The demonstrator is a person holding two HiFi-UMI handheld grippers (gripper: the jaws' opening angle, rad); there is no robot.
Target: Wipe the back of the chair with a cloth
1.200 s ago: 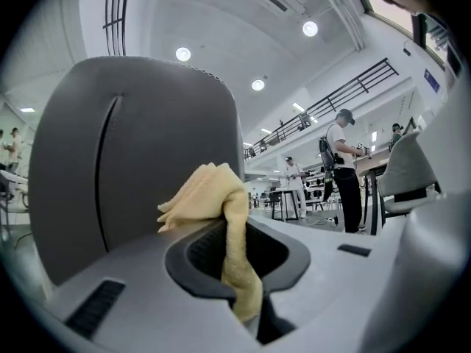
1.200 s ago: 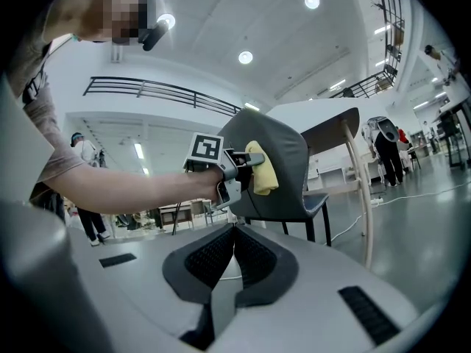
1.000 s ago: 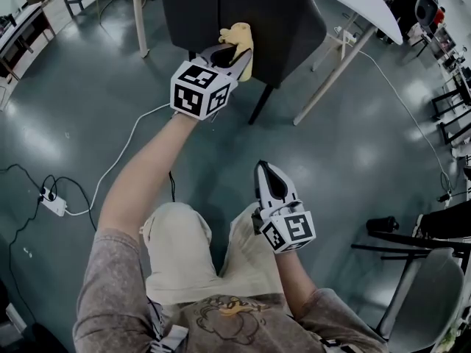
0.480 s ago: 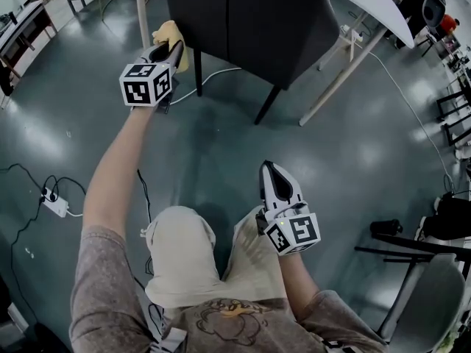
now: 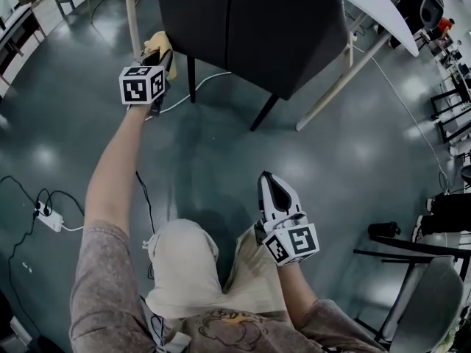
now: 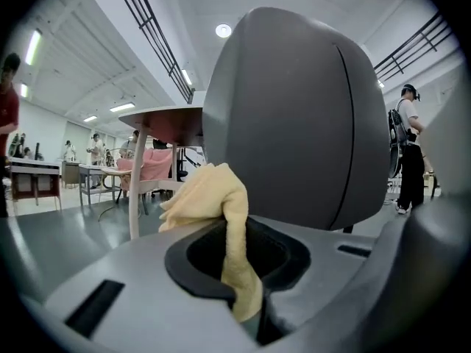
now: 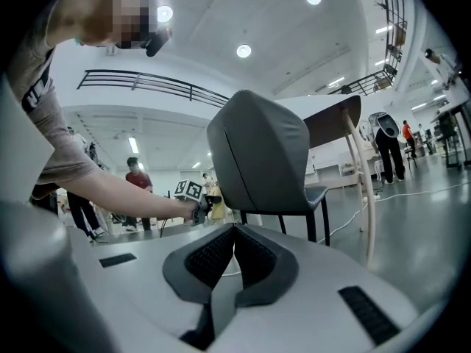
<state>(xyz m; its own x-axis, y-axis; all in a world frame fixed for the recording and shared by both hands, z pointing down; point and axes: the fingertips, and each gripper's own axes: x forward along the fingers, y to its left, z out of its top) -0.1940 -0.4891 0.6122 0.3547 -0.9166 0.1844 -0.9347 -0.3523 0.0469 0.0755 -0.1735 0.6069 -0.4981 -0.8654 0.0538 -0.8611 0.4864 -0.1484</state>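
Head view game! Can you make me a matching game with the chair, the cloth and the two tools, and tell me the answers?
Things:
1 cloth
2 chair
3 left tool
4 right tool

Colour or state:
A dark grey
B shut, nothing in it
C yellow
D shut on the cloth

Pairs: 1-C, 2-A, 3-D, 4-B

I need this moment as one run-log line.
left claw: shut on yellow cloth | cloth: beside dark grey chair back | right claw: shut, empty

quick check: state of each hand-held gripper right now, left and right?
Left hand-held gripper: closed, holding the yellow cloth.
Right hand-held gripper: closed, empty.
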